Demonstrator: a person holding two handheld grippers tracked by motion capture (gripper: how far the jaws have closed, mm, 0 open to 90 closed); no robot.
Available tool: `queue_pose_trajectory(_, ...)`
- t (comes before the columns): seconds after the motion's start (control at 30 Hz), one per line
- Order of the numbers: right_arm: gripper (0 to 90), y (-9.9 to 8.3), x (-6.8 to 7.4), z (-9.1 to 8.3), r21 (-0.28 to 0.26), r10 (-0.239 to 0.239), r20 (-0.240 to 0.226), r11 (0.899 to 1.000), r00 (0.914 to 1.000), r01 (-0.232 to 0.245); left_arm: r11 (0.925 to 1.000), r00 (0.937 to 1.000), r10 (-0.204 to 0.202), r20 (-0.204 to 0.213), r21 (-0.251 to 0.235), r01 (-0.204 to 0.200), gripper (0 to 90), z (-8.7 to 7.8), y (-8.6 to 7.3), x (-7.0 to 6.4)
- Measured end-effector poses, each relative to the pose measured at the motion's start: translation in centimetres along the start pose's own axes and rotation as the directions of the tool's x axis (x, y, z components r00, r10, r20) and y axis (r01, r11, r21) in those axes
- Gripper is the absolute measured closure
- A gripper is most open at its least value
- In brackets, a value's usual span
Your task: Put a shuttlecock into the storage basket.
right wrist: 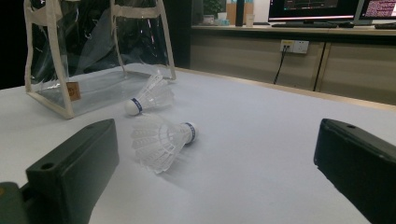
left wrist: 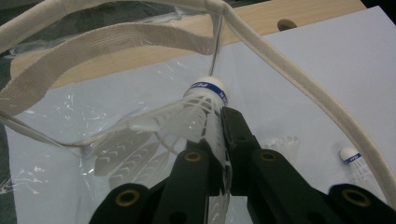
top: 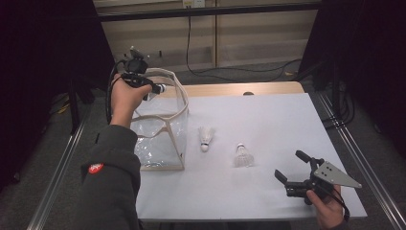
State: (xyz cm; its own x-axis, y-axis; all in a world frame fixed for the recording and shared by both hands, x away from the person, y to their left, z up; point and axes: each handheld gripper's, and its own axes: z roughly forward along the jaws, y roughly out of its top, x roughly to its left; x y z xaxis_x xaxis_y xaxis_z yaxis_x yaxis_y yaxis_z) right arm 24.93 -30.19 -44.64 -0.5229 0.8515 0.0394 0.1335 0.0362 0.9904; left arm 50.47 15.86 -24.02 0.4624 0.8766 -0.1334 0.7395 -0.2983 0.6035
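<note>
Left claw (top: pixel 160 88) was clamped on a shuttlecock (left wrist: pixel 201 109), gripping it by the feather skirt with the cork end pointing away, held right above the open top of the clear bag (top: pixel 160 136). That position looked chosen so the shuttlecock could drop straight into the bag; judged as the drop-in step. The bag stood upright on the desk (top: pixel 268 120), handles (left wrist: pixel 112 39) flopped around the opening, so the mouth stayed wide.

Two more shuttlecocks lay on their sides on the desk beside the bag: near shuttlecock (top: pixel 206 138) just next to the bag, far shuttlecock (top: pixel 242 155) a bit further from the bag, toward the right claw (top: pixel 291 166). Right claw rested low near the desk edge, well apart from the bag, jaws wide apart and empty, aimed at the far shuttlecock (right wrist: pixel 161 140), likely staged to pick it next.
</note>
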Motion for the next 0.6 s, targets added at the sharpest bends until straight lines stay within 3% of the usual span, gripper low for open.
queue_pose_trajectory(0.6,0.0,0.0,-0.2,0.0,-0.001,-0.002,0.000,1.000,1.0000,0.002,0.9999,1.0000,-0.008,0.005,0.012,0.008,88.1,1.4,0.2,0.2)
